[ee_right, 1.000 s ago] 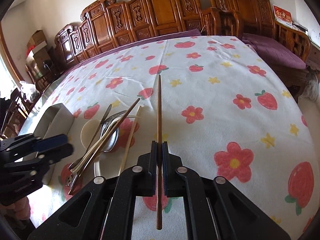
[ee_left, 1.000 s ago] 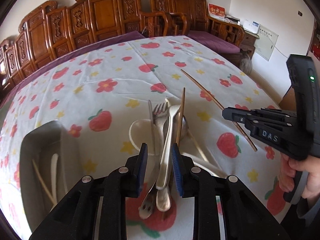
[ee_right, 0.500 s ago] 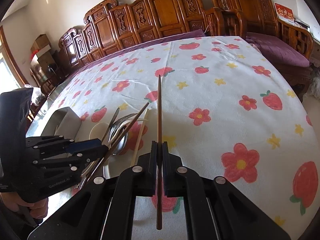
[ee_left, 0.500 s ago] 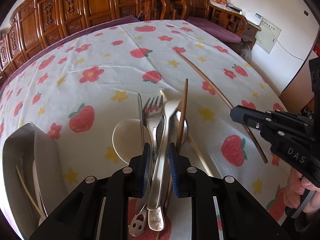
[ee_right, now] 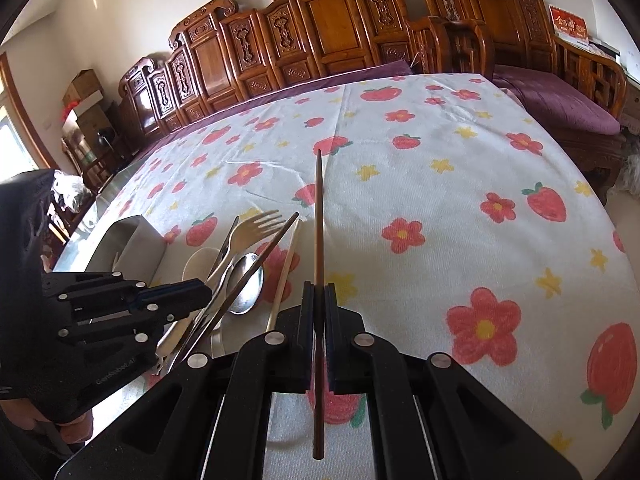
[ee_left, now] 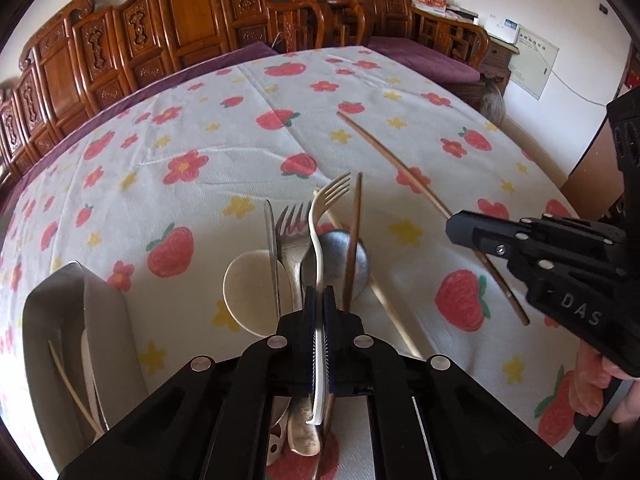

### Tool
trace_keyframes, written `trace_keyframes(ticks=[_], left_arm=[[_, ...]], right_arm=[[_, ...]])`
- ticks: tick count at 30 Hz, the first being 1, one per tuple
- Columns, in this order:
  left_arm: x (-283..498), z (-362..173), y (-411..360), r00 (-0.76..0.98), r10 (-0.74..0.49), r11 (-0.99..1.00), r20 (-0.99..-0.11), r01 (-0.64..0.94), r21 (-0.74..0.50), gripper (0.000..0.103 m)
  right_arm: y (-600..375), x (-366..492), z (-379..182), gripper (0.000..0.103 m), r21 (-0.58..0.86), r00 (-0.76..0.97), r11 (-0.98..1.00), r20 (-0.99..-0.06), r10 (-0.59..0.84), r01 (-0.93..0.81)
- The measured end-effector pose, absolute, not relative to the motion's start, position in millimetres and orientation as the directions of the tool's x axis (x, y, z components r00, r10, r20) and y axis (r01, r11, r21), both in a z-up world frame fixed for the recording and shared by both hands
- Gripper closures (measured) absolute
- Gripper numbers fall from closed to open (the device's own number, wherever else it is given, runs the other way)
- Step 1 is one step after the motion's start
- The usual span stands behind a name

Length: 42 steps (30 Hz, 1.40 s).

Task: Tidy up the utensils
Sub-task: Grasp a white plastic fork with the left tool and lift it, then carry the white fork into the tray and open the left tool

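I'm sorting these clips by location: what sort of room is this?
Probably a home living or dining room: carved wooden chairs line the wall behind a table with a strawberry-print tablecloth.

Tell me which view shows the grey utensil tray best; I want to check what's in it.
The left wrist view: the grey tray shows its open inside with pale utensils lying in it. The right wrist view shows only its outer wall, partly behind the left gripper.

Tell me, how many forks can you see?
2. A cream fork is pinched in the left tool, whose jaws just closed; a metal fork lies in the pile just left of it. Others may hide underneath.
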<state>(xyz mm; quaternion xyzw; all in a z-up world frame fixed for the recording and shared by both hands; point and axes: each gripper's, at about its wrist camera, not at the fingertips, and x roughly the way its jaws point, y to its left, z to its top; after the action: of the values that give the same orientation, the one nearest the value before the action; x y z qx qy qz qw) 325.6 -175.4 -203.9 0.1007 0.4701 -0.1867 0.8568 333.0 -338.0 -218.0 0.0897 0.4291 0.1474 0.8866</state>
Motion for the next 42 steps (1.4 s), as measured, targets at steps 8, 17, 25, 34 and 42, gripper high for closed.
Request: trace_keyframes(ticks=[8, 17, 25, 34, 42], left_arm=[[317.7, -178.7, -168.8, 0.533, -0.237, 0.916, -0.812, 0.402, -0.003, 0.100], [301.7, -153.8, -140.4, 0.584, -0.222, 0.930, -0.780, 0.368, 0.011, 0.100], [283.2, -138.8, -100.2, 0.616, -0.205, 0.945, -0.761, 0.328, 0.011, 0.100], [270.4, -136.5, -58.2, 0.633, -0.175, 0.961, -0.754, 0.278, 0.010, 0.100], [267.1, -148.7, -31.1, 0.638, -0.140, 0.971, -0.757, 0.237, 0.021, 0.100]], right_arm=[[-331.7, 331.1, -211.1, 0.097, 0.287, 0.596, 0.937, -0.723, 0.348, -0.199], [-302.1, 318.0, -192.2, 0.097, 0.267, 0.604, 0.923, -0.698, 0.384, -0.279], [-273.3, 304.7, -184.3, 0.097, 0.238, 0.599, 0.911, -0.693, 0.402, -0.336], [-255.8, 297.5, -185.8, 0.097, 0.239, 0.581, 0.900, -0.697, 0.420, -0.364], [-238.4, 289.1, -187.4, 0.097, 0.229, 0.567, 0.888, -0.699, 0.435, -0.399]])
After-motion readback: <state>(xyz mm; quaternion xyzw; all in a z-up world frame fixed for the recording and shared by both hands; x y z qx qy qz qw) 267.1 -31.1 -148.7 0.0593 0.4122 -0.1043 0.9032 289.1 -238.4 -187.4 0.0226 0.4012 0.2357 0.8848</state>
